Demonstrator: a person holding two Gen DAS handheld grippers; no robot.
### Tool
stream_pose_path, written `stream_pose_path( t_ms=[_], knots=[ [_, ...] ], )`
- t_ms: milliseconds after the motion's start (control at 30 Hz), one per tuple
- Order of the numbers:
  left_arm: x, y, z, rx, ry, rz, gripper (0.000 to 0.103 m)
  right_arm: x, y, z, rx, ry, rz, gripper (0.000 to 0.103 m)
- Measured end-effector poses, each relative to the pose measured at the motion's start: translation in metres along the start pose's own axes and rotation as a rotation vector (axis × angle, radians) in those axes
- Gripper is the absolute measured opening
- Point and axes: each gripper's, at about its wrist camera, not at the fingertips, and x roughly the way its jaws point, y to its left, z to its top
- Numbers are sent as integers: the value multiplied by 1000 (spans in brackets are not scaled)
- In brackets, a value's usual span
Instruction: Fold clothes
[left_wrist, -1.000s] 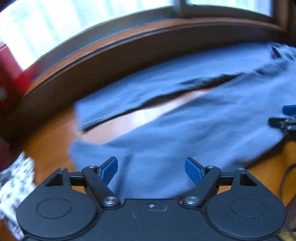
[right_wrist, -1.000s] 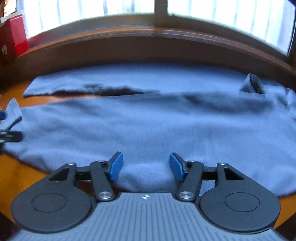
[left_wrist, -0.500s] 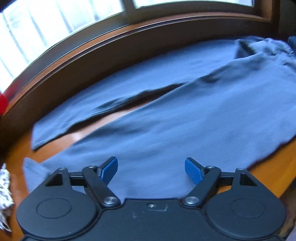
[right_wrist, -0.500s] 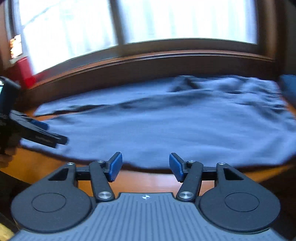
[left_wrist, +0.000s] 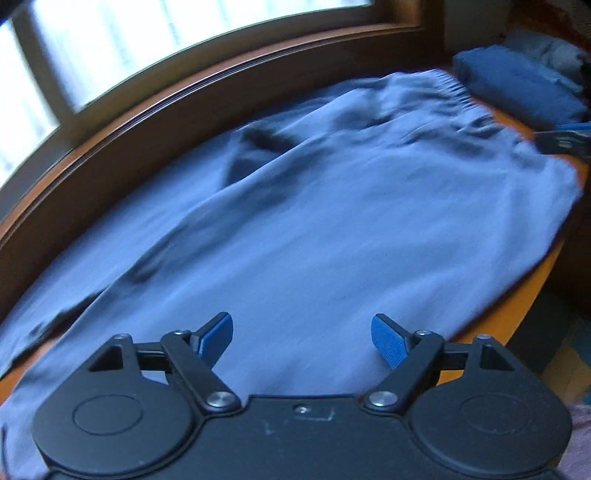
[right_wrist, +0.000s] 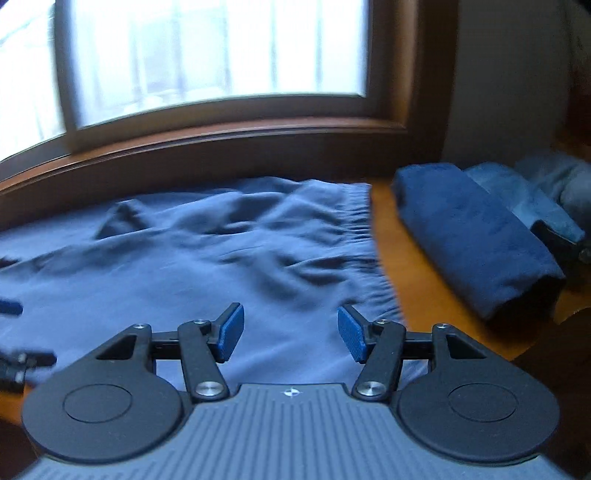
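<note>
Blue-grey trousers (left_wrist: 332, 221) lie spread flat on the wooden table, legs to the left, elastic waistband (right_wrist: 364, 236) to the right. My left gripper (left_wrist: 302, 339) is open and empty, low over the near trouser leg. My right gripper (right_wrist: 290, 334) is open and empty, over the near corner of the waistband. The right gripper's tip shows at the right edge of the left wrist view (left_wrist: 565, 138). The left gripper's fingers show at the left edge of the right wrist view (right_wrist: 22, 363).
A folded dark blue garment (right_wrist: 476, 236) lies on the table (right_wrist: 417, 273) right of the waistband, with more folded clothes (right_wrist: 543, 192) behind it. A dark wooden window sill (right_wrist: 221, 147) runs along the back. The table's near edge (left_wrist: 517, 310) curves at the right.
Both grippers have swept to the right along the trousers, from the leg ends towards the waistband. The folded pile has come into view. Both stay open.
</note>
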Motion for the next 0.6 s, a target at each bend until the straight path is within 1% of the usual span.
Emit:
stream_pose_path(
  t_ms=[67,167,233,300,367,400,433,467,533,600],
  knots=[
    [11,-16,18,4,-5,-25,80,14,-18,12,5,22,5,60],
    [28,-34,43,9,6,-42,80,31,-37,26,-17,70,69,60],
    [39,-45,60,12,13,-53,81,43,-50,33,-51,75,103,60],
    [50,-57,76,15,26,-59,81,53,-66,38,-55,51,84,60],
    [58,-68,89,17,69,-30,81,71,-88,45,26,83,76,60],
    [60,-72,92,14,76,-29,81,81,-101,50,81,106,102,60],
    [62,-74,96,10,81,-29,81,89,-111,54,110,115,133,60],
    [64,-77,99,4,88,-21,81,99,-117,57,106,118,142,60],
    [71,-81,104,-16,107,9,81,114,-123,61,32,120,80,60],
    [79,-85,110,-52,131,40,81,134,-127,62,-59,145,8,51]
  ],
)
